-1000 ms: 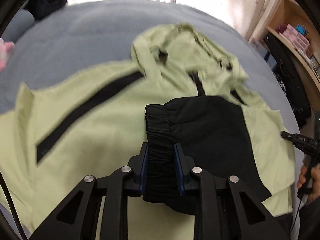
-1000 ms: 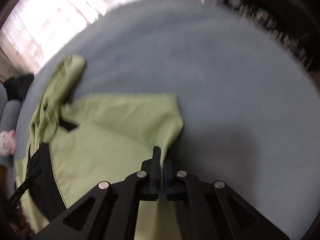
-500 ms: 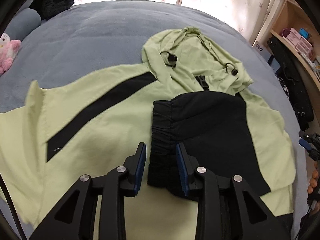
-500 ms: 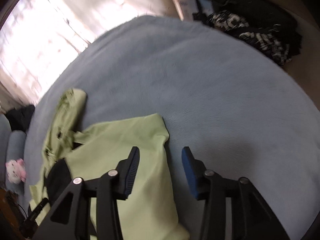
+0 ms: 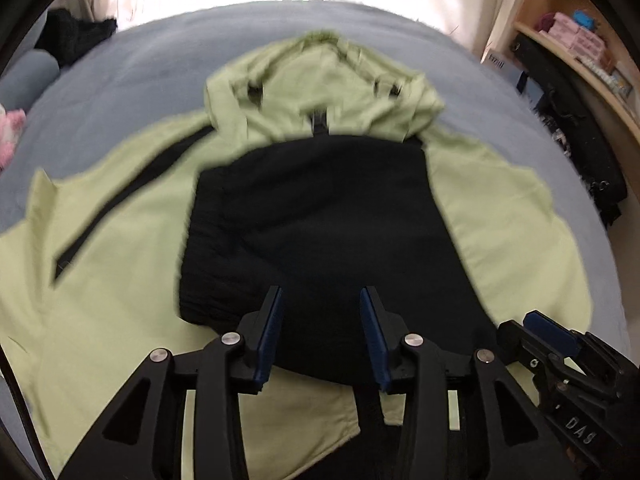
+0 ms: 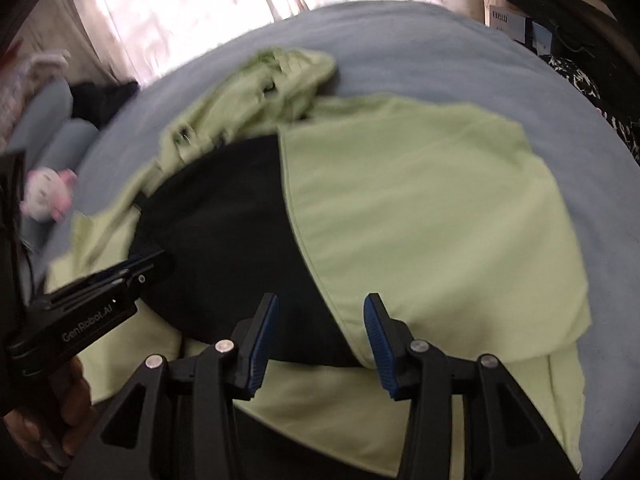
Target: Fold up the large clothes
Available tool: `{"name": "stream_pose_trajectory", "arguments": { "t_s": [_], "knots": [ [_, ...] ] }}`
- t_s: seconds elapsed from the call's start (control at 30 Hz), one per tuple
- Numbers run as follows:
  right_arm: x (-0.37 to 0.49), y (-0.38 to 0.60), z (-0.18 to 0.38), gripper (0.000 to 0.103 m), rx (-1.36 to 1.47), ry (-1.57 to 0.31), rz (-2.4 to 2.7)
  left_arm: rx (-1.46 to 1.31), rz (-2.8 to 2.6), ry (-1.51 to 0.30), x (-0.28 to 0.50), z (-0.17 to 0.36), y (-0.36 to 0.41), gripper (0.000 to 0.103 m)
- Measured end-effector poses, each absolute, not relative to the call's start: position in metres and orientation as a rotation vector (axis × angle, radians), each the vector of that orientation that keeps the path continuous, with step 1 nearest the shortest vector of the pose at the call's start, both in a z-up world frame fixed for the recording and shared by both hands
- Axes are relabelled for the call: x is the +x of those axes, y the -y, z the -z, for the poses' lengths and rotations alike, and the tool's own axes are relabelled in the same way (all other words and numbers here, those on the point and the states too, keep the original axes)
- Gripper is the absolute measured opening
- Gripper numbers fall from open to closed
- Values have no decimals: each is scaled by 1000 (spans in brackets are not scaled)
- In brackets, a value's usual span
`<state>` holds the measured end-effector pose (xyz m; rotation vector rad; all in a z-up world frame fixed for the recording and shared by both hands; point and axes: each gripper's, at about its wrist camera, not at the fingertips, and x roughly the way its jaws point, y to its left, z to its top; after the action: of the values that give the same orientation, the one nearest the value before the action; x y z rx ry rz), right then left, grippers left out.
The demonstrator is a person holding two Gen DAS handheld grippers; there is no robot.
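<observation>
The jacket (image 5: 104,280) lies spread flat on the bed (image 5: 132,80), its hood (image 5: 320,80) at the far end. A folded sleeve (image 5: 320,220) lies across its middle. In the right wrist view another sleeve (image 6: 432,220) lies folded over its right side. A soft toy (image 6: 48,196) sits at the bed's left edge; shelves (image 5: 580,48) stand right.
</observation>
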<state>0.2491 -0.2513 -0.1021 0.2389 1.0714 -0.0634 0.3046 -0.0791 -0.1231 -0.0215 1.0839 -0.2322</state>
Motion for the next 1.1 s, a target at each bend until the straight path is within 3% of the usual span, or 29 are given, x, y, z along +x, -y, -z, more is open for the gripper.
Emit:
{"name": "stream_pose_trajectory", "arguments": {
  "t_s": [0.2,0.4,0.7,0.9,1.1],
  "knots": [
    [231,334,107,42,138,-1041,419,-16,204,-1081,310,140,65,38],
    [199,407,104,43,375,-1028,484,-14,194,-1081,313,140,65,38],
    [184,372,75,43,309,-1018,475,-10,235,-1060,282,116,66,47],
    [175,324,59,44,276,-1020,399,71,224,-991,252,83,58,64],
    [160,274,39,45,229,-1008,345,109,208,-937,222,54,42,65]
  ]
}}
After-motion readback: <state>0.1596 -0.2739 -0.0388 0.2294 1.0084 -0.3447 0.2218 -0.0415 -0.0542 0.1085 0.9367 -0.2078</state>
